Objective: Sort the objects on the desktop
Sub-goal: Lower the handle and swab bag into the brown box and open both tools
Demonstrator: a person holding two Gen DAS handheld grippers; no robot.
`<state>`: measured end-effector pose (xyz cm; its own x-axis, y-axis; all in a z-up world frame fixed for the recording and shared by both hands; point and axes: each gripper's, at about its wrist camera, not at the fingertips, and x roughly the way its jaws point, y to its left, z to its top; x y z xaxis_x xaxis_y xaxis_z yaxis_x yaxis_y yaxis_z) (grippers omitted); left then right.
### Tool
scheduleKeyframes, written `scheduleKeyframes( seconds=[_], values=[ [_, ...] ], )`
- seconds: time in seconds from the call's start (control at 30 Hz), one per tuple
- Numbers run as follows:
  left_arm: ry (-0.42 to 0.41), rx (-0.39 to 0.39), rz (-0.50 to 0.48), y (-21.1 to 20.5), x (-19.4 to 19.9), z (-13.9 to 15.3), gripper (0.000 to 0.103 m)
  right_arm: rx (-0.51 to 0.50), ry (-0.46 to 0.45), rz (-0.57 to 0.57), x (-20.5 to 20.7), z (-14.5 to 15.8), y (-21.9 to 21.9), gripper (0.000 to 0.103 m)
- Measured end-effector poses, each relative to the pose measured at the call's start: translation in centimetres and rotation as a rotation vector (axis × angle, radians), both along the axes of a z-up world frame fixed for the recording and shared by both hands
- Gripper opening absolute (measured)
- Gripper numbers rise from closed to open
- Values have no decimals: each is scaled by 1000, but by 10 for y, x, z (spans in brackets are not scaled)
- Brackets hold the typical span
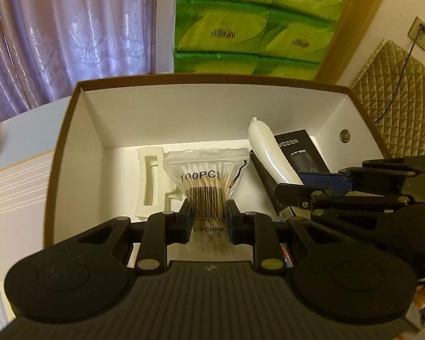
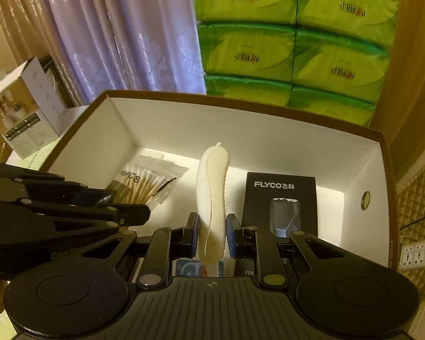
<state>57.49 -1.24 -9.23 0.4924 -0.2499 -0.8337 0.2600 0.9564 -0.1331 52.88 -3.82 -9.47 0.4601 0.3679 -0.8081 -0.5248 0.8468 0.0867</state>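
A brown-rimmed white cardboard box (image 1: 79, 130) (image 2: 362, 158) lies open in front of both grippers. My left gripper (image 1: 208, 215) is shut on a clear bag of cotton swabs (image 1: 204, 178) (image 2: 147, 181), held over the box floor. Beneath the bag rests a cream plastic holder (image 1: 150, 181). My right gripper (image 2: 212, 232) (image 1: 291, 188) is shut on a long white ridged brush-like tool (image 2: 212, 192) (image 1: 266, 147), which points into the box. A black FLYCO shaver box (image 2: 280, 195) (image 1: 306, 153) lies on the box floor at the right.
Stacked green tissue packs (image 1: 252, 28) (image 2: 291, 42) rise behind the box, with a lilac curtain (image 1: 70, 34) (image 2: 121, 34) to their left. A small printed carton (image 2: 25, 110) stands at the far left. A quilted gold cover (image 1: 405, 96) and wall sockets (image 2: 415, 255) are on the right.
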Motion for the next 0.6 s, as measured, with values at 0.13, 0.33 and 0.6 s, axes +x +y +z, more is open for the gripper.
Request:
scheduleKeyframes(
  seconds=[0.13, 0.33, 0.6],
  values=[
    [9, 19, 3, -4, 8, -8, 21, 2, 18, -4, 6, -5, 1, 17],
    [13, 21, 14, -2, 12, -12, 23, 0, 30, -5, 11, -10, 1, 17],
    [8, 39, 16, 1, 12, -8, 25, -3, 34, -6, 14, -11, 3, 17]
  ],
)
